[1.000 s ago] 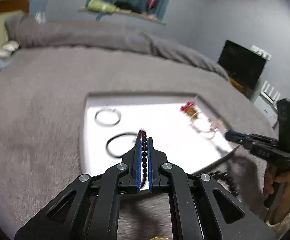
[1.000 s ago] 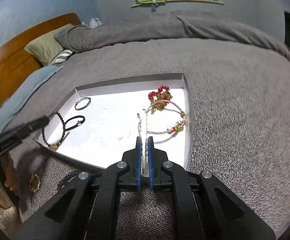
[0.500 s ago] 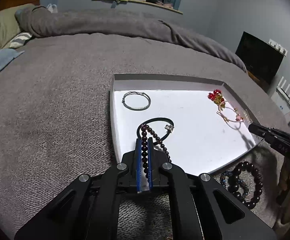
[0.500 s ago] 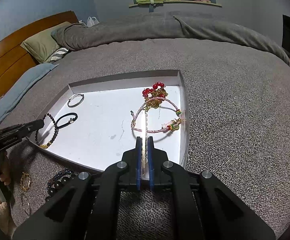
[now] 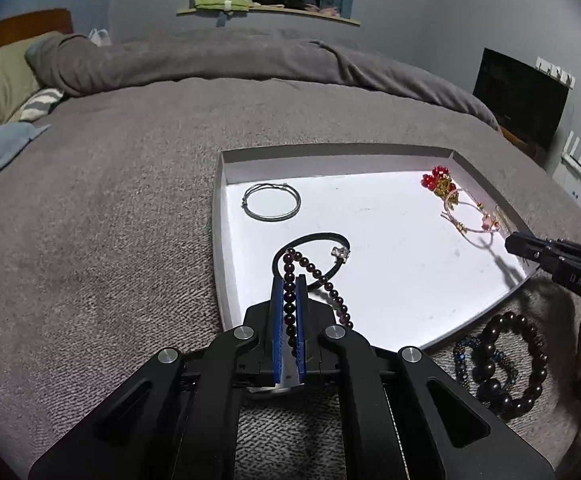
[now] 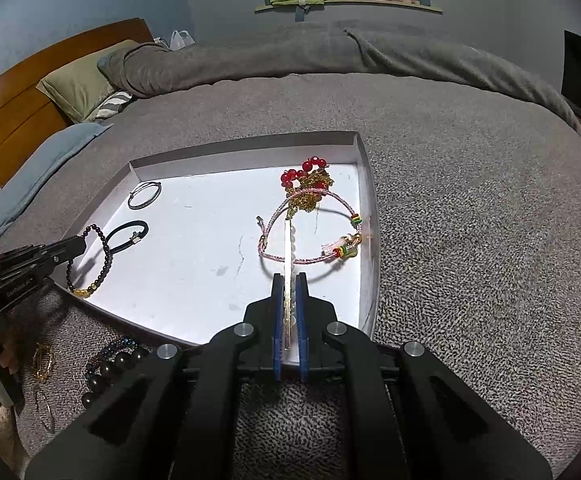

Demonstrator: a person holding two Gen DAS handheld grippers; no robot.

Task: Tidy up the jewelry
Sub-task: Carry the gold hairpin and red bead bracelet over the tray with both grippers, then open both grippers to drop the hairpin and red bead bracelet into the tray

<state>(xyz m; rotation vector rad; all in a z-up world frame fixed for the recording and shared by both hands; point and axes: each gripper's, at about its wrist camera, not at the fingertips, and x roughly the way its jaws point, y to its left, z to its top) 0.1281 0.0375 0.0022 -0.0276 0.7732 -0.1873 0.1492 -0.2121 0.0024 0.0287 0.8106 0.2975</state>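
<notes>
A white tray (image 5: 390, 158) lies on the grey bed cover. My left gripper (image 5: 289, 280) is shut on a dark bead bracelet (image 5: 322, 280) over the tray's near left edge; the beads trail onto the tray, also in the right wrist view (image 6: 104, 256). My right gripper (image 6: 289, 278) is shut on a thin gold bar (image 6: 287, 264) above the tray's right side, near a pink cord bracelet (image 6: 310, 236). In the tray lie a silver bangle (image 5: 272, 201), a black hair tie (image 5: 314, 252) and a red bead and gold chain piece (image 6: 306, 182).
On the cover beside the tray's near edge lie a large dark bead bracelet (image 5: 506, 364), a blue bead bracelet (image 5: 466, 356), a gold piece (image 6: 42, 362) and a thin hoop (image 6: 44, 410). Pillows (image 6: 78, 84) and a wooden headboard (image 6: 10, 112) are at the far left.
Both grippers have pulled back and lifted a little from the tray. The left one now holds the dark bead bracelet over the tray's left edge; the right one still holds the gold bar.
</notes>
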